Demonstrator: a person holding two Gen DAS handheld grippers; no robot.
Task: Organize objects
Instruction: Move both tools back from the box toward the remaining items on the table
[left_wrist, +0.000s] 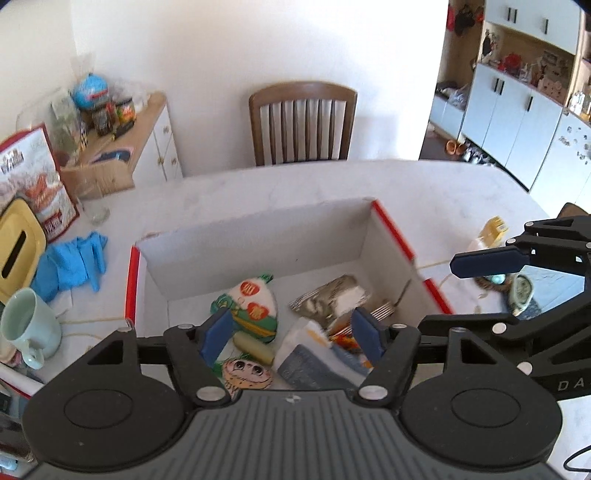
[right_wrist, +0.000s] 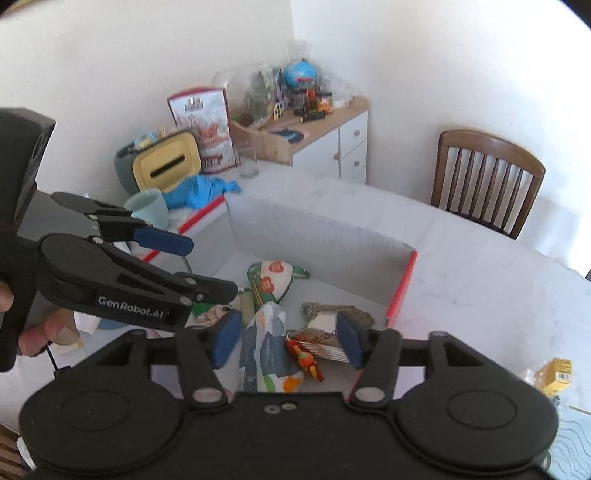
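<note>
Both tools, left tool (left_wrist: 291, 338) and right tool (right_wrist: 286, 341), partly open, empty, above box (left_wrist: 258, 229) contents

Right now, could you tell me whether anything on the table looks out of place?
The crumpled blue gloves lie loose on the white table left of the red-edged cardboard box, not inside it. A small yellow carton also sits outside, to its right.
</note>
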